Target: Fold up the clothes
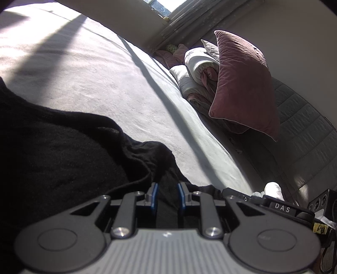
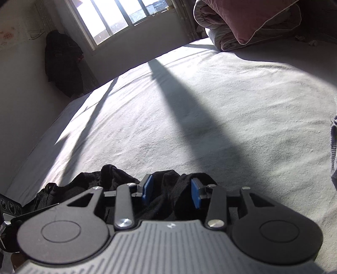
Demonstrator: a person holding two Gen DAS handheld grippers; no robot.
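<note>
A black knit garment (image 1: 59,145) lies bunched on the pale bed sheet (image 1: 94,84). In the left wrist view it fills the left side and runs between the blue pads of my left gripper (image 1: 167,189), which is narrowed on a fold of it. In the right wrist view the same black garment (image 2: 118,179) is crumpled under my right gripper (image 2: 171,185). Its blue pads stand apart with black cloth between and around them, not pinched.
A pink pillow (image 1: 244,82) and rolled duvets (image 1: 198,63) are piled at the head of the bed by a grey padded headboard (image 1: 305,126). A window (image 2: 109,19) and dark hanging clothes (image 2: 63,61) are beyond the bed sheet (image 2: 210,105). A grey knit item (image 2: 333,147) lies at the right edge.
</note>
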